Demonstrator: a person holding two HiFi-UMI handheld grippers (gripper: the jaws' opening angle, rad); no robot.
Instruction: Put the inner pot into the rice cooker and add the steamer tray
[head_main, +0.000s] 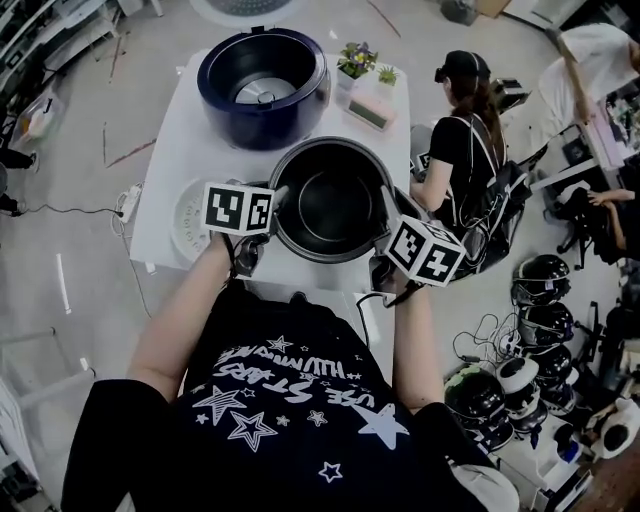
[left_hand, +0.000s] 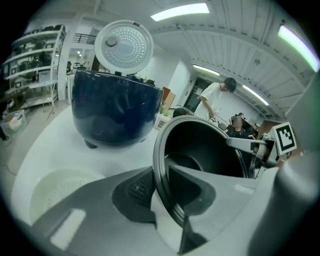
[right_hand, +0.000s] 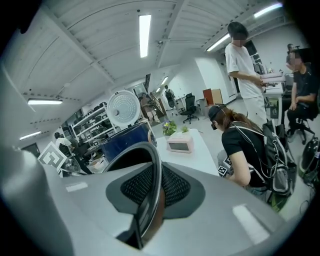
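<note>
Mouth-up over the bench (head_main: 170, 160) beside the rice cooker (head_main: 262, 85), the inner pot (head_main: 335, 200) is rim-clamped by the left hand-held gripper (left_hand: 162, 192) and the right hand-held gripper (right_hand: 150, 197), the pinch shown only in gripper views.

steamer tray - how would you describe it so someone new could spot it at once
On the white table, go to the near left corner, left of the black inner pot. The steamer tray lies flat there, partly hidden behind the left gripper. Unlike the deep, dark blue rice cooker behind it and the pot, it is a shallow, pale round dish.
</note>
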